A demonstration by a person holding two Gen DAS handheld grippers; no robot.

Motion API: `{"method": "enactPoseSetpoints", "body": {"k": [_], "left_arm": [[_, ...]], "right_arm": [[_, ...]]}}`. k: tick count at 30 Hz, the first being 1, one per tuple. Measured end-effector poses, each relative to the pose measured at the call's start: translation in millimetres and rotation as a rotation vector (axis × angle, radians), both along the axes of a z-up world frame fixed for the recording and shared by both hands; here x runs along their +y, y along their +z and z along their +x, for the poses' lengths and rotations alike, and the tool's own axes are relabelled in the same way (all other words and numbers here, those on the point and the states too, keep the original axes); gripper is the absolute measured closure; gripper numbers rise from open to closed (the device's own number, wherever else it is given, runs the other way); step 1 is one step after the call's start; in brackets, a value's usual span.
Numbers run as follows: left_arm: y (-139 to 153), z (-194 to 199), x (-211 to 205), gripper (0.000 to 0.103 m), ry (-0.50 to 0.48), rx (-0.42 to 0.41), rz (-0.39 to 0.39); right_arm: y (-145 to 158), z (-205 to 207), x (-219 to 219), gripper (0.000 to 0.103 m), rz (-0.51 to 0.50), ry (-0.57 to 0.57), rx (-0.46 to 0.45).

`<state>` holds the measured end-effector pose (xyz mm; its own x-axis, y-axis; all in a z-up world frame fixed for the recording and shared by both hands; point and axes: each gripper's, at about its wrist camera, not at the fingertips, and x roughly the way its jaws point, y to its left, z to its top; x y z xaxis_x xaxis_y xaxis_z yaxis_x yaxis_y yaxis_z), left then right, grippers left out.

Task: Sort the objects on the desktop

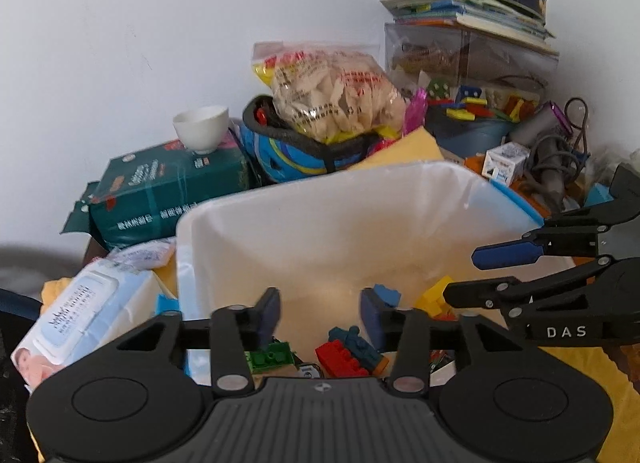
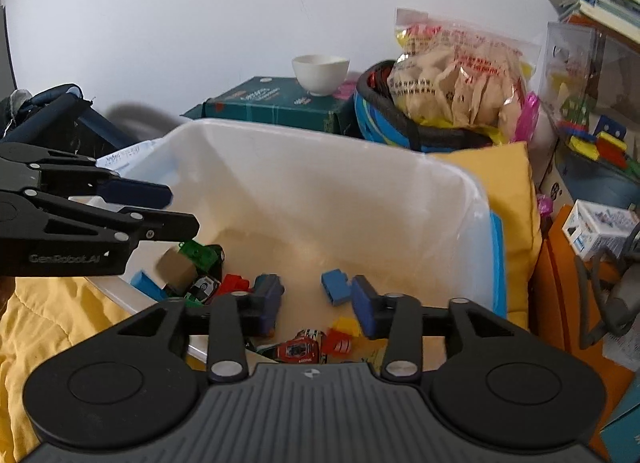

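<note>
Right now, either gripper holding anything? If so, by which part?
Nothing held. Left gripper and right gripper both hang open over the white bin, with nothing between the pads; toy bricks lie loose on its floor.

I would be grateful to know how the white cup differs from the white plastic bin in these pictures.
The white cup is small and round and stands on a green box; the white plastic bin is large and squarish. The cup looks opaque, the bin translucent, with toy bricks inside. Both are upright and open-topped.
</note>
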<state>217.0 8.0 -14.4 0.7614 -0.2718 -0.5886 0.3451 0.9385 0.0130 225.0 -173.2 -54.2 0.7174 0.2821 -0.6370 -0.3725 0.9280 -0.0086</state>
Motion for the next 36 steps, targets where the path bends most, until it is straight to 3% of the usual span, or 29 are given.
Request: {"method": "enactPoseSetpoints", "body": {"k": [3, 13, 16, 21, 23, 28, 33, 36], "left_arm": [[11, -10, 3, 0.035, 0.021, -0.031, -0.018], [39, -45, 6, 0.028, 0.095, -0.086, -0.032], [50, -60, 0, 0.027, 0.107, -0.146, 0.021], [70, -91, -20, 0.015, 0.185, -0.332, 0.139], [75, -96, -24, 0.01, 0.186, -0.352, 0.145], [78, -95, -35, 0.009, 0.153, -0.295, 0.152], [67, -79, -33, 0.009, 0.146, -0.154, 0.088], [61, -73, -32, 0.009, 0.168, -0.15, 0.109]], "right_arm": [[4, -4, -2, 0.054, 0.003, -0.004, -0.01], [25, -25, 1, 0.03, -0.027, -0.007, -0.025], [33, -34, 0, 0.017, -0.025, -0.012, -0.042], [46, -49, 3, 0.011, -0.045, -0.009, -0.087], [48, -53, 4, 0.011, -0.049, -0.005, -0.092], [47, -54, 1, 0.011, -0.045, -0.022, -0.053], [40, -46, -1, 0.009, -0.079, -0.023, 0.011], [40, -40, -2, 0.009, -0.087, -0.027, 0.038]]}}
